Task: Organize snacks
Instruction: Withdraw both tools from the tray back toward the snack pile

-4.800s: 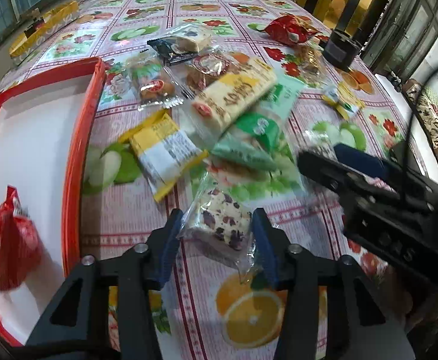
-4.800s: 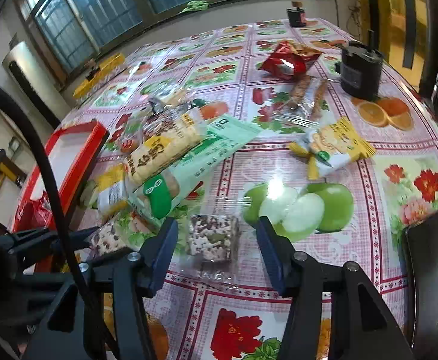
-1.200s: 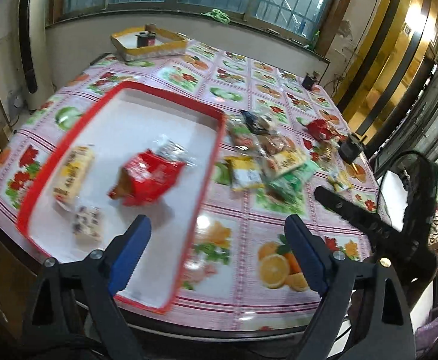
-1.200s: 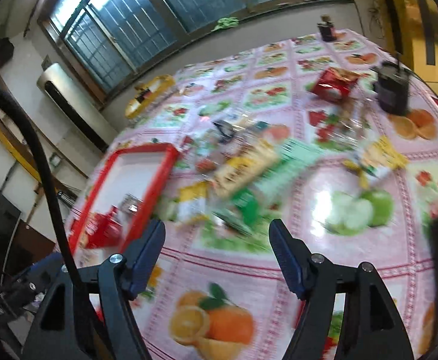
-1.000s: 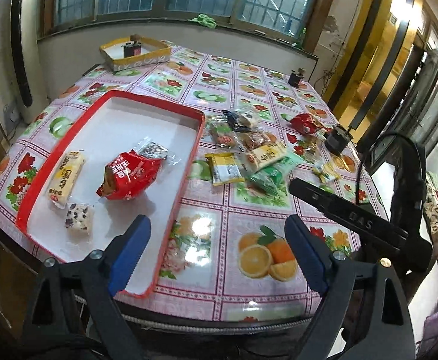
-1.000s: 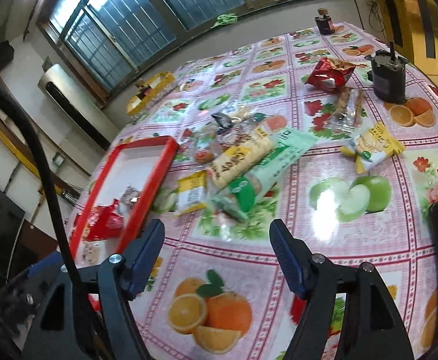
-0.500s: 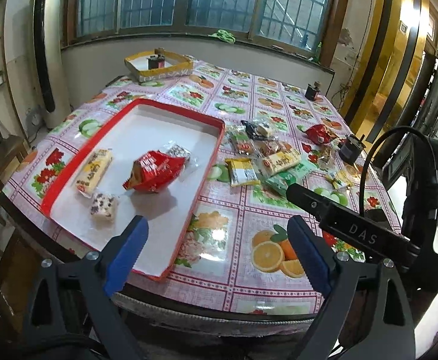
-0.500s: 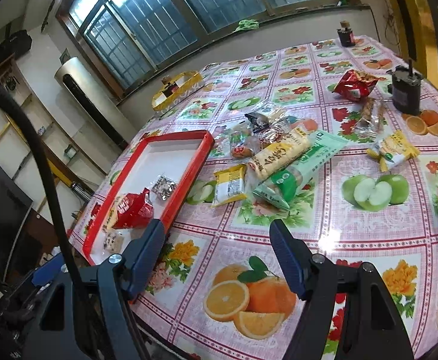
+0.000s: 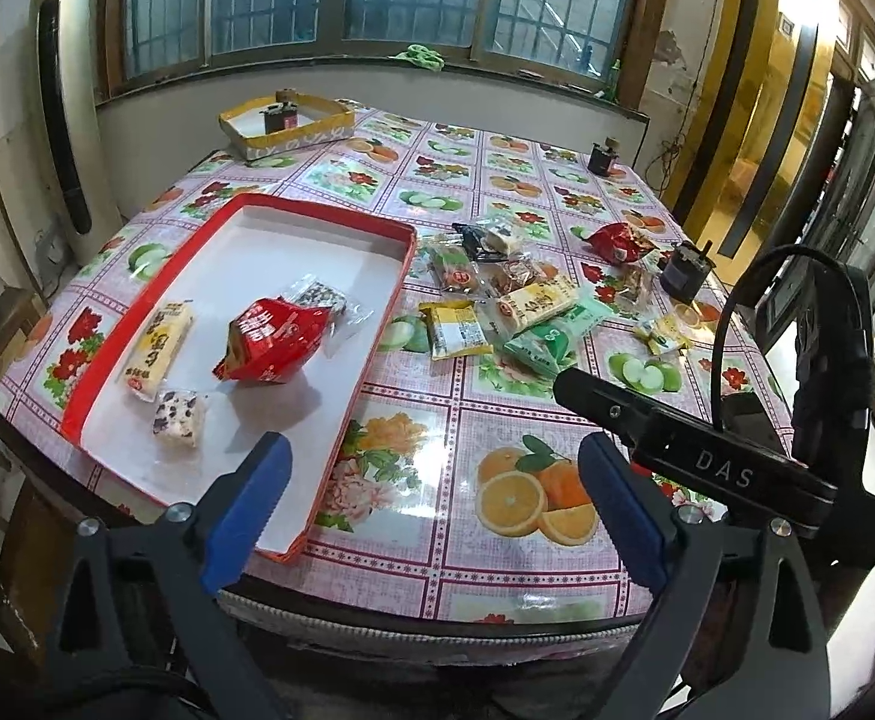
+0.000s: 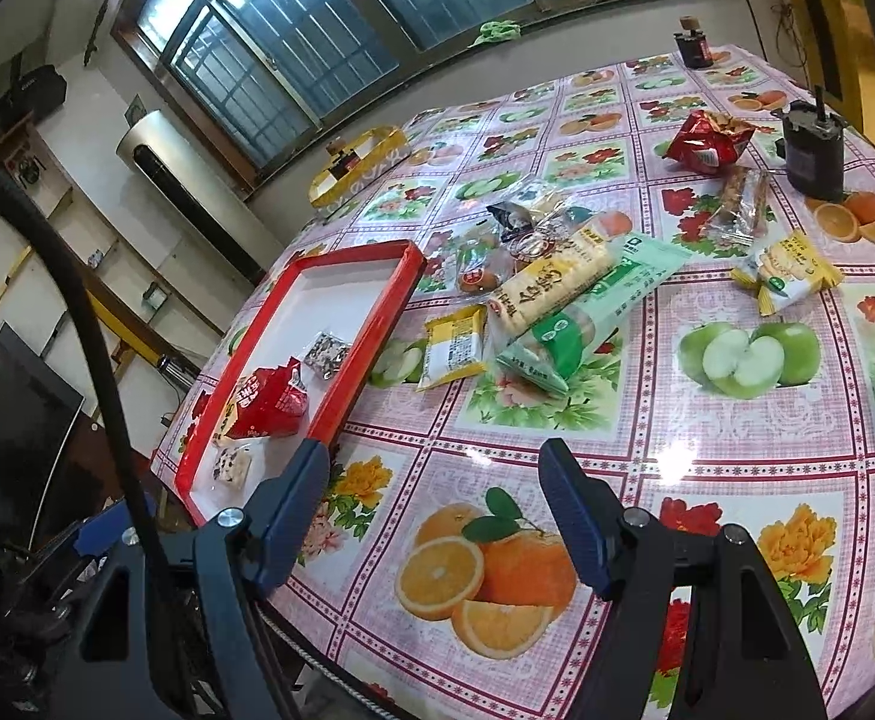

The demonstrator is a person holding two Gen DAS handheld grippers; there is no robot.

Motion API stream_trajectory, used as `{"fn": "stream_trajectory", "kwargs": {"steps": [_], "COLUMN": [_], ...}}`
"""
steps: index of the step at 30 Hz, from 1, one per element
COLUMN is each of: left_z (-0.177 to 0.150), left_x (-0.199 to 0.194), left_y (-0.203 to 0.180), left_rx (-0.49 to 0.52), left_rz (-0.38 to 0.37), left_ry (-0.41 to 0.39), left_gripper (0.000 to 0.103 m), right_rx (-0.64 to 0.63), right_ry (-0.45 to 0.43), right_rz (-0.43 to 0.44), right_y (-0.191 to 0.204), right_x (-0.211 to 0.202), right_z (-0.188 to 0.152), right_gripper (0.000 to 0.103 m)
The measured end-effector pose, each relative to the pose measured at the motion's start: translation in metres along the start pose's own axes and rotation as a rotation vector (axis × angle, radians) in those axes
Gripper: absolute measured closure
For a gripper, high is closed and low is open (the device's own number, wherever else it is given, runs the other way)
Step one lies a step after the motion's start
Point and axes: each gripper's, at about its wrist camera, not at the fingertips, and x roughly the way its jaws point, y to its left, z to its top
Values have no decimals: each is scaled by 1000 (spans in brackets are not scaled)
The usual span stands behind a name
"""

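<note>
A red-rimmed white tray (image 9: 293, 213) (image 10: 371, 324) lies at the table's left. In it are a red snack bag (image 9: 272, 348) (image 10: 266, 399), a yellow bar (image 9: 158, 351), a nut bar (image 9: 178, 414) and a clear seed-bar packet (image 9: 322, 295) (image 10: 328, 355). A heap of loose snacks lies right of the tray: a yellow packet (image 9: 457, 331) (image 10: 452, 347), a green packet (image 9: 548, 336) (image 10: 593, 315), a cream bar (image 9: 536, 303). My left gripper (image 9: 431, 510) is open and empty above the front edge. My right gripper (image 10: 437, 516) is open and empty, also back from the snacks.
Farther right lie a red bag (image 10: 707, 141), a clear bar packet (image 10: 740, 204) and a small yellow packet (image 10: 788, 276). A black device (image 10: 812, 153) stands at the right edge. A yellow box (image 9: 286, 123) sits at the far left corner. The right gripper's body (image 9: 707, 462) crosses the left wrist view.
Both grippers let go of their bars, which now lie in the tray. Both have since pulled back and up from the table, open and empty.
</note>
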Motion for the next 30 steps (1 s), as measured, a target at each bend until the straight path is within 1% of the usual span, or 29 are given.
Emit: {"fn": "stream_trajectory", "kwargs": {"steps": [2,4,9,11,16,18,21,25,28,30], "left_z": [0,0,5,6,11,14,21,29,35,37], "left_x": [2,5,18,22,34,37,47,60,72,78], "left_y": [-7,-12,-10,-9,-8,-10,-13,-15,-18,-19], "left_rx": [35,58,35,31,61,69,93,91,94,92], "left_rz": [-1,-6,-46,-47,-39,-64,-68,-89,-98,-117], "left_ry": [-9,-1,30,42,64,71,91,115,138,150], "left_gripper": [7,7,7,7,7,7,7,7,7,7], "right_rx": [9,16,36,41,59,65,81,106,127,133], "right_ry": [1,4,1,0,-5,2,10,35,21,-9], "right_rz": [2,-3,3,-5,-5,-9,-12,-15,-68,-126], "right_y": [-5,-10,-21,-26,-37,-42,-50,-64,-76,-88], "right_x": [-1,1,0,-2,-7,-7,-2,8,5,-3], "right_z": [1,3,4,3,1,2,6,18,35,53], "right_gripper": [30,30,30,30,31,31,33,37,38,38]}}
